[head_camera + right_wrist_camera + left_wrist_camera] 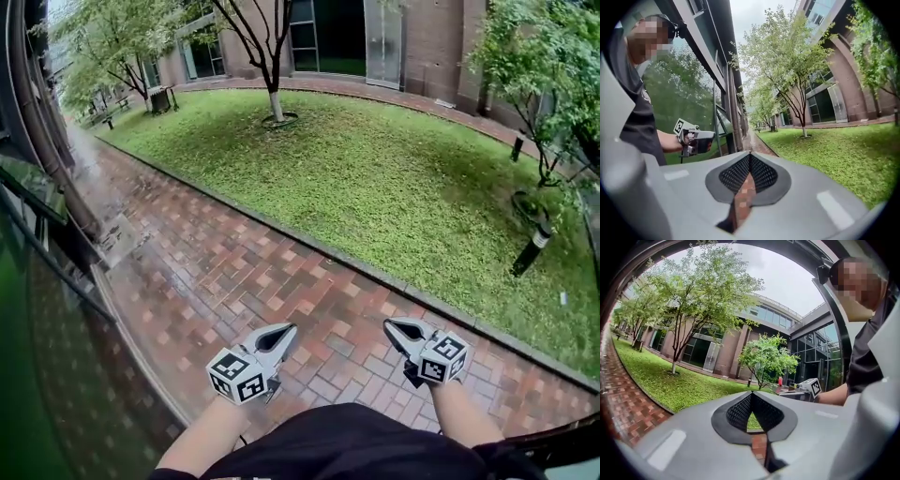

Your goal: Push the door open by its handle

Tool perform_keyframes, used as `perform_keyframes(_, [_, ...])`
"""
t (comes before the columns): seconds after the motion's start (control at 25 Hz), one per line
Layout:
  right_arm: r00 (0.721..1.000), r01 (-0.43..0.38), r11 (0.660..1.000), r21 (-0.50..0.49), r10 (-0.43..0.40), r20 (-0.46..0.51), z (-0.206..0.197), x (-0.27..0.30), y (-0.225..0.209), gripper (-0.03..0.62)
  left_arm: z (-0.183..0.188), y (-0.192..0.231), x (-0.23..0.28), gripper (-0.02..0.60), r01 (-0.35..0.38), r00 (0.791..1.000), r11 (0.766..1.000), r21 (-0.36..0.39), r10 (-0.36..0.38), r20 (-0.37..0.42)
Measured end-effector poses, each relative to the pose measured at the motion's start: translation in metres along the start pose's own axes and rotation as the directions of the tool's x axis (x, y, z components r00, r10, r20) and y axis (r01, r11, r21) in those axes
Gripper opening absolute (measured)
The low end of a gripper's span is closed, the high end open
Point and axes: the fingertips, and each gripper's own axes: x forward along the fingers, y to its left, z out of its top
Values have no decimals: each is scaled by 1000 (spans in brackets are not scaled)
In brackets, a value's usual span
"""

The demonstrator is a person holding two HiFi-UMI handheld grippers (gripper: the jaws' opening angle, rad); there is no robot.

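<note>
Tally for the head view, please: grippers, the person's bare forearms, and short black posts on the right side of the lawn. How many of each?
Grippers: 2, the left gripper and the right gripper
Forearms: 2, the left forearm and the right forearm
Short black posts: 2, the near post and the far post
Total: 6

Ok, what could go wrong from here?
No door handle shows in any view, so a reach would be blind. The left gripper and right gripper are shut, empty, aimed over the brick path, away from the glass on the left. The bricks look wet; footing could slip.
</note>
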Motion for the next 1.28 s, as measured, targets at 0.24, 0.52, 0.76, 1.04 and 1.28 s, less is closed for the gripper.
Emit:
perform_keyframes(0.24, [999,36,999,-19,-36,-4,12,1,-6,2,-1,4,6,0,30,1000,999,-13,-30,-1])
perform_keyframes(0.52, [999,33,999,-43,-34,-17,14,4,-6,2,-2,2,8,0,40,999,999,-11,-40,1])
perform_keyframes(0.76, [999,7,998,-61,-9,-38,10,10,-1,0,-6,3,4,0,27,1000,999,-17,-27,1])
perform_keyframes(1.04, [999,-9,998,-64,5,-52,7,17,-2,0,-7,7,4,0,10,1000,1000,-22,-11,-2])
perform_keyframes(1.28, [998,-18,997,-70,14,-61,2,20,0,1,-9,9,0,0,2,1000,1000,-24,-1,2])
